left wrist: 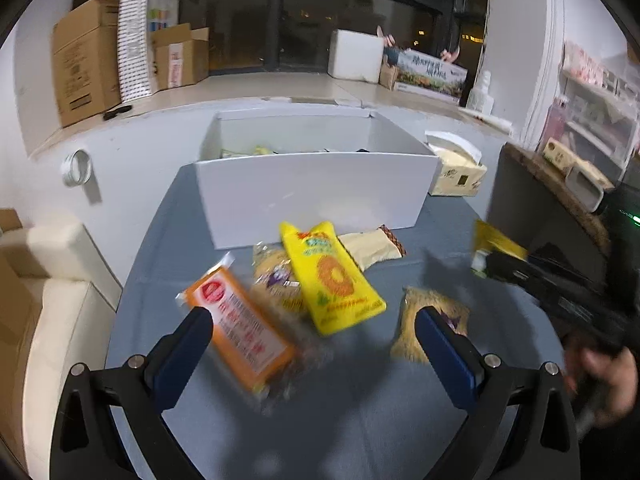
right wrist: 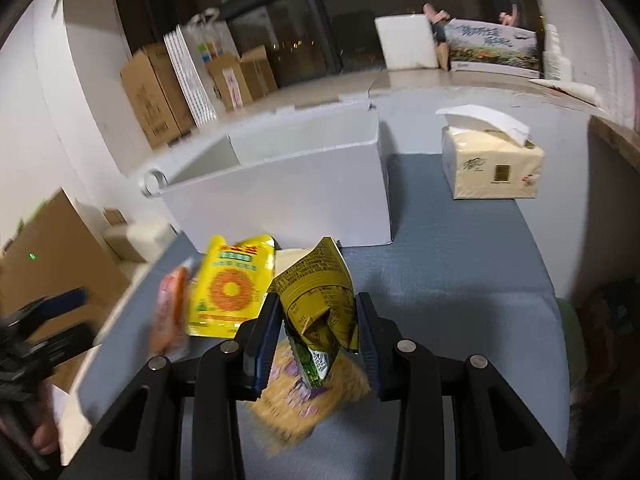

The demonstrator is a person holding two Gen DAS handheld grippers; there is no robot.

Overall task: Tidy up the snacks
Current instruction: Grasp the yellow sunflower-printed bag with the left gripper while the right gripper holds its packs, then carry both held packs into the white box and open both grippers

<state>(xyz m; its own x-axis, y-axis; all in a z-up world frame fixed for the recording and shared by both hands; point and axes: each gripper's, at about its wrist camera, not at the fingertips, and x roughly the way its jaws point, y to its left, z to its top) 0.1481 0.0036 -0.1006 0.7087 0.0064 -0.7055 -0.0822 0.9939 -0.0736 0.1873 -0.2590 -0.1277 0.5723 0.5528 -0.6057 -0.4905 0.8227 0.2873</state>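
My left gripper point(left wrist: 314, 322) is open and empty, low over the blue-grey table, with its fingers either side of an orange packet point(left wrist: 240, 328) and a yellow pineapple pouch point(left wrist: 334, 276). A clear cookie pack point(left wrist: 276, 280) and a beige bar point(left wrist: 374, 248) lie behind them, and a golden snack bag point(left wrist: 434, 326) lies by the right finger. My right gripper point(right wrist: 316, 322) is shut on a crumpled olive-gold packet point(right wrist: 320, 300) and holds it above the golden bag point(right wrist: 308, 400). It shows at the right of the left wrist view point(left wrist: 494, 254). The white box point(left wrist: 312, 184) stands behind the snacks, with some items inside.
A tissue pack point(right wrist: 494, 164) sits to the right of the white box point(right wrist: 288, 196). Cardboard boxes point(left wrist: 86, 56) and a foam box point(left wrist: 356, 54) line the window ledge. A cream sofa point(left wrist: 52, 288) is left of the table, and a dark cabinet point(left wrist: 532, 208) is to its right.
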